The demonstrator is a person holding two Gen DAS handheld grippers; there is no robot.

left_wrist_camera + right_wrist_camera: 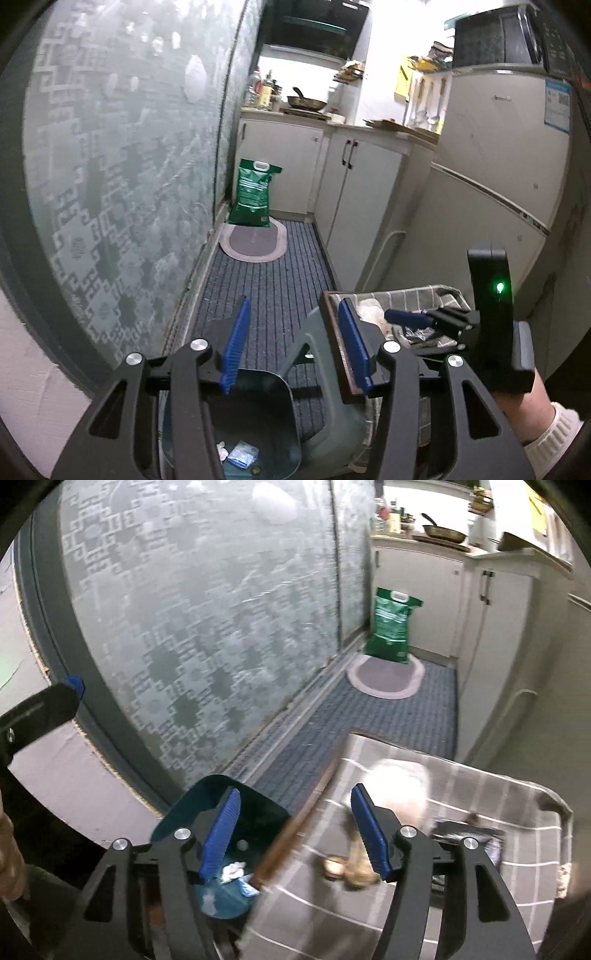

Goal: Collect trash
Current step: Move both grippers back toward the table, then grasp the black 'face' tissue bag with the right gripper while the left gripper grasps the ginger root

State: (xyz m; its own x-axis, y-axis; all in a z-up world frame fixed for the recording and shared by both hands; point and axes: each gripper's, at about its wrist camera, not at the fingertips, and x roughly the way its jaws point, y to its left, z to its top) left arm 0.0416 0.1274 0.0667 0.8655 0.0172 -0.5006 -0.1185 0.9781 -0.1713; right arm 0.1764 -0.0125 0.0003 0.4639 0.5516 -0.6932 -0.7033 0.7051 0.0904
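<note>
A dark green trash bin [258, 417] stands on the floor beside a small table with a grey checked cloth [413, 295]. It holds a white crumpled scrap [222, 451] and a blue-white wrapper [242, 453]. My left gripper [295, 347] is open and empty above the bin and the table's edge. My right gripper [295, 834] is open and empty above the bin [218, 812] and the cloth [461, 794]. On the cloth lie a white tissue wad [402, 786], brown peel scraps [354, 867] and a dark wrapper [469, 834]. The right gripper also shows in the left wrist view [413, 317] over the table's trash.
A frosted patterned glass door [129, 166] runs along the left. A striped blue mat [266, 280], an oval rug [255, 240] and a green bag [253, 194] lie ahead. White cabinets [354, 192] and a fridge [498, 166] line the right.
</note>
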